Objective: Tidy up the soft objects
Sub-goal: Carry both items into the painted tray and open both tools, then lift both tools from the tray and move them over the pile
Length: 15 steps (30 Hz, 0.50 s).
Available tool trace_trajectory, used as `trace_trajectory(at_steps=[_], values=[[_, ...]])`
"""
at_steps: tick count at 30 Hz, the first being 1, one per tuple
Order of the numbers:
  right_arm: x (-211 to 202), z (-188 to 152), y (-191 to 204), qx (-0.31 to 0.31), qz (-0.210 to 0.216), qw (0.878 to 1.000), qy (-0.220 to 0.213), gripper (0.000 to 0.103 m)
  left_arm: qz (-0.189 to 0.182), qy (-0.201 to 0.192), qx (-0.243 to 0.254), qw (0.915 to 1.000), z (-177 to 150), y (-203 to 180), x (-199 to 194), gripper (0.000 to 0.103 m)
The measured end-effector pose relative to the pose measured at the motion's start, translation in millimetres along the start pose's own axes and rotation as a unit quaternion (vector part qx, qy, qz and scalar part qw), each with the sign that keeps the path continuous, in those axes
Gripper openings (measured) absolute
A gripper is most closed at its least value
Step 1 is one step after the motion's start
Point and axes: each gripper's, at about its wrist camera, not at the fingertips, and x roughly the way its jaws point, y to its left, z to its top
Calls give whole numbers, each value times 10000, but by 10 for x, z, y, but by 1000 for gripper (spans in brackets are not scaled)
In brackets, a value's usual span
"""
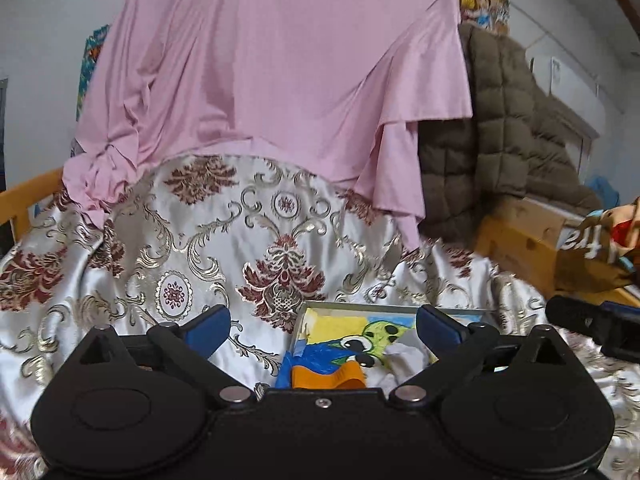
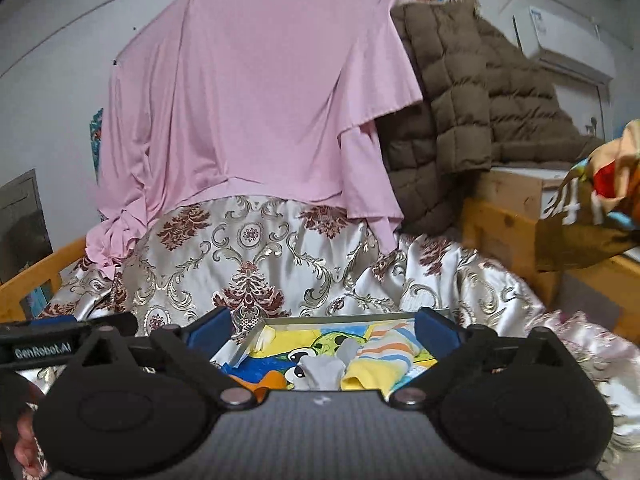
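A shallow metal-rimmed tray with a cartoon picture lies on the patterned silver bedspread. In it lie a grey sock, a striped yellow-and-orange cloth and an orange piece. The tray's rim also shows in the left wrist view. My left gripper is open and empty above the tray's near edge. My right gripper is open and empty, also over the tray. The left gripper shows at the left edge of the right wrist view.
A pink garment hangs over the bed's far side. A brown quilted jacket is heaped at the right on a wooden frame. A colourful printed cloth sits at the far right. A wooden rail runs at the left.
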Motion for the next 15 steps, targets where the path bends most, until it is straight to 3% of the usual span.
trace_trajectory(at_steps=[15], values=[[-1191,-258,201,-141,65,9980,-614,102,-104,-447,83,9989,-365,-200,-1197,102]])
